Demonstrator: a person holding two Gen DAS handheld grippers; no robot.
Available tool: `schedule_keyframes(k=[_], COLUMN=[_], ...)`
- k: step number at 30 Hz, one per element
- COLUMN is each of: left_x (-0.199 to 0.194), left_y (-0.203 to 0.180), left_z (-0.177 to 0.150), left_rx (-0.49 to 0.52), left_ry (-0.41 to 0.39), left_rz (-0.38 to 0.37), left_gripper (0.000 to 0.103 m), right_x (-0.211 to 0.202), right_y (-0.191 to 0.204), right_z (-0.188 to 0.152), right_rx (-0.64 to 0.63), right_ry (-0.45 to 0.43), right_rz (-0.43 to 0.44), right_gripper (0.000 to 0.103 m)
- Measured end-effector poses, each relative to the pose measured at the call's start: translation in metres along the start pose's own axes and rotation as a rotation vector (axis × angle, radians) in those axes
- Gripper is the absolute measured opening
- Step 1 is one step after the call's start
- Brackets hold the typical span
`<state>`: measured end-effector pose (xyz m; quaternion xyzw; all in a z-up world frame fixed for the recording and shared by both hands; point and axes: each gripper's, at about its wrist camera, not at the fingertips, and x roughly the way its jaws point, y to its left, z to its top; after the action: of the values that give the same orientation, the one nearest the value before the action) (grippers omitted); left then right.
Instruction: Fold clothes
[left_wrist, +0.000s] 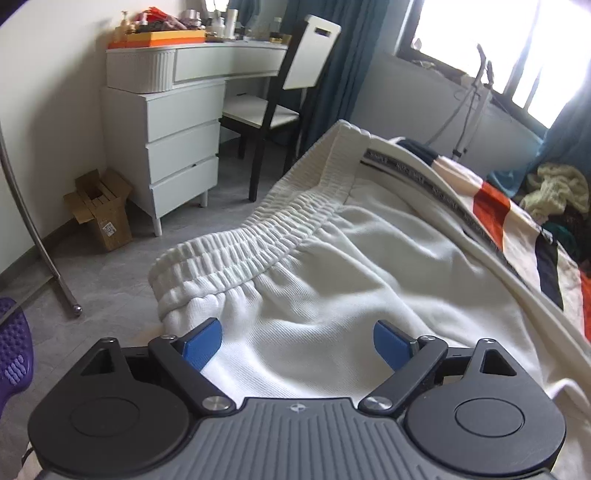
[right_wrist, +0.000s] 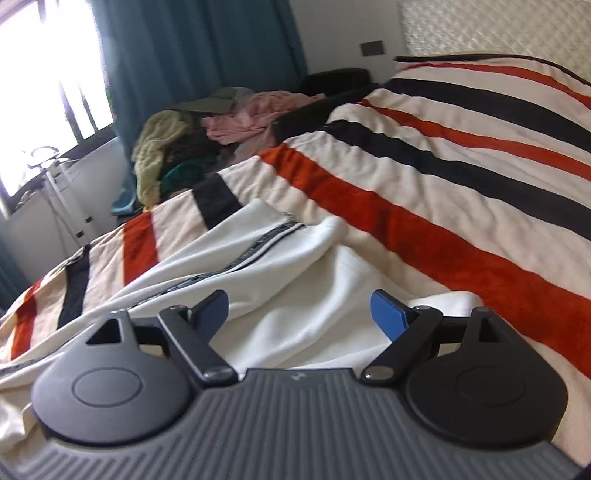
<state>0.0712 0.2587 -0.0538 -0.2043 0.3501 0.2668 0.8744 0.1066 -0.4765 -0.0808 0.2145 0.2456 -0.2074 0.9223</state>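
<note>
Your left gripper: jaws spread wide, nothing held, poised over the white trousers just short of the elastic waistband. Your right gripper: likewise wide apart and empty, above the leg cloth with its dark side stripe. Trousers: spread on the striped blanket, waistband at the bed's edge. Handling, as judged: soft, limp knit, light, prone to bunching. Take hold at the ribbed waistband corners, the firmest part.
</note>
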Motion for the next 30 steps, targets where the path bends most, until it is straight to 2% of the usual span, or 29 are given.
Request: schedule_keyframes(k=[4, 6, 8, 9, 13, 18, 21, 24, 25, 27, 28, 30], left_x=[-0.019, -0.027, -0.035, -0.038, -0.032, -0.015, -0.012, -0.016, -0.018, -0.020, -0.021, -0.022], left_y=[0.002, 0.010, 0.019, 0.026, 0.058, 0.084, 0.088, 0.088, 0.087, 0.086, 0.087, 0.086], left_z=[0.001, 0.003, 0.005, 0.005, 0.002, -0.011, -0.015, -0.016, -0.016, -0.016, -0.016, -0.018], left_rx=[-0.048, -0.102, -0.161, -0.200, -0.357, -0.516, -0.532, -0.539, -0.532, -0.522, -0.534, -0.538], left_ry=[-0.069, -0.100, -0.130, -0.133, -0.048, 0.089, 0.101, 0.076, 0.059, 0.021, 0.001, 0.009], left_rz=[0.042, 0.081, 0.123, 0.113, 0.014, -0.192, -0.241, -0.280, -0.302, -0.382, -0.446, -0.467], left_gripper=[0.086, 0.095, 0.096, 0.097, 0.097, 0.097, 0.096, 0.087, 0.079, 0.070, 0.069, 0.069], right_x=[0.001, 0.002, 0.002, 0.003, 0.002, 0.005, 0.007, 0.009, 0.010, 0.011, 0.012, 0.009], right_y=[-0.007, -0.009, -0.011, -0.012, -0.024, -0.058, -0.079, -0.100, -0.107, -0.121, -0.128, -0.139], right_z=[0.001, 0.001, 0.001, 0.001, 0.002, -0.007, -0.013, -0.019, -0.021, -0.025, -0.027, -0.030], right_rx=[0.041, 0.050, 0.063, 0.070, 0.149, 0.365, 0.499, 0.634, 0.678, 0.768, 0.813, 0.869], right_ry=[0.008, 0.016, 0.025, 0.030, 0.029, 0.038, 0.045, 0.052, 0.054, 0.059, 0.061, 0.042], right_rz=[0.007, 0.017, 0.028, 0.033, 0.038, -0.020, -0.059, -0.098, -0.111, -0.137, -0.150, -0.175], right_gripper=[0.086, 0.086, 0.086, 0.086, 0.086, 0.086, 0.086, 0.085, 0.085, 0.085, 0.086, 0.086])
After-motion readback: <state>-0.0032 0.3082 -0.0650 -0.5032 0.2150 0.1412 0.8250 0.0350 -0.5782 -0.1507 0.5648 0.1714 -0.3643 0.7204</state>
